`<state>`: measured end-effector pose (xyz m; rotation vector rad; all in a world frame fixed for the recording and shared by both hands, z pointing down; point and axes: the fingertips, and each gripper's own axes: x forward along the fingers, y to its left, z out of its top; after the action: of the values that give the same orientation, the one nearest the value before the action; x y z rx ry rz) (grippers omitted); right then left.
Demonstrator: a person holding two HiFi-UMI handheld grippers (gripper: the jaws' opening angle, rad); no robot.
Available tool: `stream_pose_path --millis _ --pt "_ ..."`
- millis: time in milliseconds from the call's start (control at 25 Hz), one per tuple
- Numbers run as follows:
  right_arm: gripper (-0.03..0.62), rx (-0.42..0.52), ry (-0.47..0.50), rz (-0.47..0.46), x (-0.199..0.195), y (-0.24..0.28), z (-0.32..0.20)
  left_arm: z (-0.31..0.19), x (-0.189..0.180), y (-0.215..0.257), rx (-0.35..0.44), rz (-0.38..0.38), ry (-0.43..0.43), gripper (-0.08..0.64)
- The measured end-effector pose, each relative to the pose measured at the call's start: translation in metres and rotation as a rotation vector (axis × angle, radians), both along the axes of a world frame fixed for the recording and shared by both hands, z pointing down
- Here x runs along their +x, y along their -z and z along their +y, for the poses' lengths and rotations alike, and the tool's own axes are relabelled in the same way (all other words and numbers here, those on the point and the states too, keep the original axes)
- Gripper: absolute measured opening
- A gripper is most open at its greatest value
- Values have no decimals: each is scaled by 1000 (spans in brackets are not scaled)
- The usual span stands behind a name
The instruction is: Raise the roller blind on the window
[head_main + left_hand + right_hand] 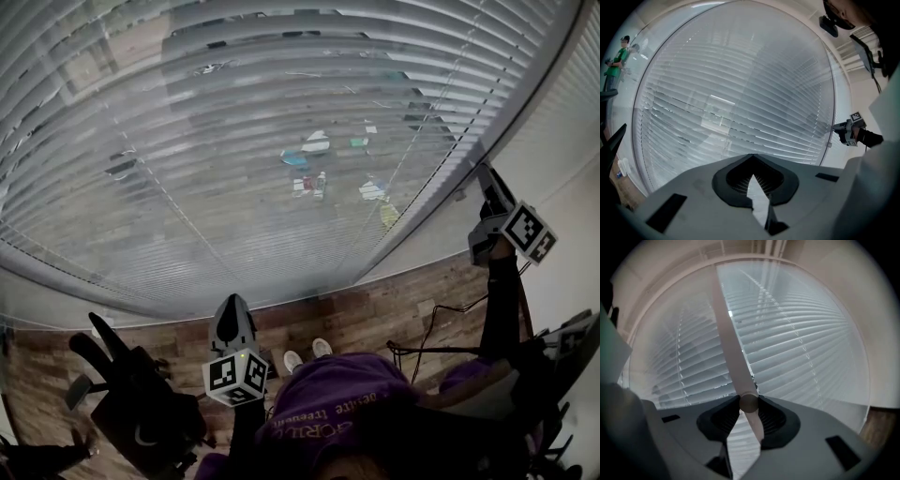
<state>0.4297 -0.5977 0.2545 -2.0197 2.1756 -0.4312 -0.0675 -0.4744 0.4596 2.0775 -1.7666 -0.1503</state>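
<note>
Right gripper (749,400): fingers (780,416) clamped on the lower end of a pale cylindrical plastic wand (729,329), with the rounded tip seated between the pads. Wand rising from the fingers up and slightly left, across the face of the white horizontal-slat window blind (801,348). Upper end lost in glare near the top rail, so attachment not readable.

Left gripper (752,157): fingertips together at a point, nothing between them. Blind (740,98) directly ahead of the fingers, apart from them.

Seen from the head view:
- Blind (281,141) lowered over the whole pane, slats partly tilted, with a street scene faintly visible through them.
- Right gripper (487,186) raised at the right-hand edge of the blind, beside the white window frame (539,103).
- Left gripper (232,305) lower, short of the bottom slats, pointing toward them.
- Brown wood-plank floor (375,314) below both sets of fingers.

Right gripper (848,132) also visible in the left gripper view, well off to the right of the closed fingers, level with the lower slats.
</note>
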Motion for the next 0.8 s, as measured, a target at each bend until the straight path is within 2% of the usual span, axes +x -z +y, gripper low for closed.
stream_pose_path --millis 440,680,800 --pt "126 5 39 -508 7 -4 0 -1 0 0 0 -1 -1 2" --pt "126 34 19 -874 8 -9 1 -1 -3 -1 -4 -2 -1 2" --pt "126 48 16 -950 9 -10 0 -2 -2 -2 -4 -3 -2 2"
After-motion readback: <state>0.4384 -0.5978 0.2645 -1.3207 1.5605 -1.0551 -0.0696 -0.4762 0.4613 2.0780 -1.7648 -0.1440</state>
